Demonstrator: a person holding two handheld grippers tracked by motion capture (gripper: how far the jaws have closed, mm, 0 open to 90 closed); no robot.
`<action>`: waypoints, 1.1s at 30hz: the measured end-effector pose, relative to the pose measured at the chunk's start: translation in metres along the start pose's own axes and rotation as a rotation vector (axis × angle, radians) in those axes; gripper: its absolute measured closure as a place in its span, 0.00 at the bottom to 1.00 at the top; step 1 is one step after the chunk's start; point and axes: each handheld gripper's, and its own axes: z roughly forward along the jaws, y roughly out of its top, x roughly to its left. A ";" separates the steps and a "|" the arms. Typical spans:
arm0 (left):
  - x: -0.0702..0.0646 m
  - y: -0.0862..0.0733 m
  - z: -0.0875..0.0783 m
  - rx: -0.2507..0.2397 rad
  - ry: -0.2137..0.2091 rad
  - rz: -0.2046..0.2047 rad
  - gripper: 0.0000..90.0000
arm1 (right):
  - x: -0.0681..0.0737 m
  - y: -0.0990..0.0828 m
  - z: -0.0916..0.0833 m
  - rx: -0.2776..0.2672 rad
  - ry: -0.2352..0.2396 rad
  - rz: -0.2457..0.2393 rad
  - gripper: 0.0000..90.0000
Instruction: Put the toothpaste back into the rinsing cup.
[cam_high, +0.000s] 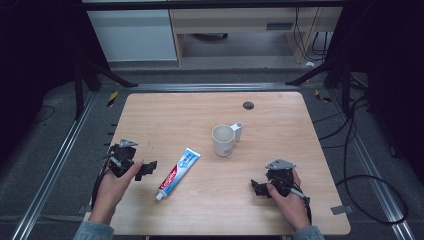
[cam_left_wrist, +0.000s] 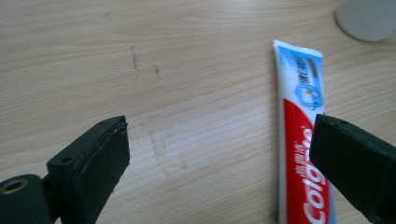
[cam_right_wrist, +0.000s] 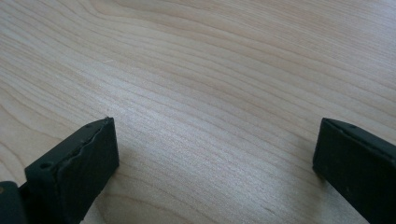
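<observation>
A red, white and blue toothpaste tube (cam_high: 178, 173) lies flat on the wooden table (cam_high: 210, 107), its cap toward the near edge. A white cup (cam_high: 223, 140) with a handle stands upright past the tube, toward the middle of the table. My left gripper (cam_high: 146, 169) rests low at the table's left, open, just left of the tube. In the left gripper view the tube (cam_left_wrist: 299, 140) runs beside the right jaw, and bare wood lies between the jaws. My right gripper (cam_high: 259, 187) sits open at the near right over bare wood (cam_right_wrist: 210, 93).
A small dark round grommet (cam_high: 248, 105) is set into the table near its far edge. Black tripod legs and cables stand on the floor around the table. A white cabinet and a wooden shelf sit beyond it.
</observation>
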 end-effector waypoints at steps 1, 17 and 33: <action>0.000 0.000 0.000 0.000 0.000 0.000 0.05 | 0.000 0.000 0.000 0.000 0.000 0.000 0.01; -0.054 0.028 0.024 0.231 -0.038 0.217 0.05 | -0.004 0.000 0.000 -0.004 0.001 -0.005 0.01; -0.078 0.036 0.040 0.349 -0.080 0.303 0.08 | -0.004 0.000 0.000 -0.004 0.001 -0.004 0.01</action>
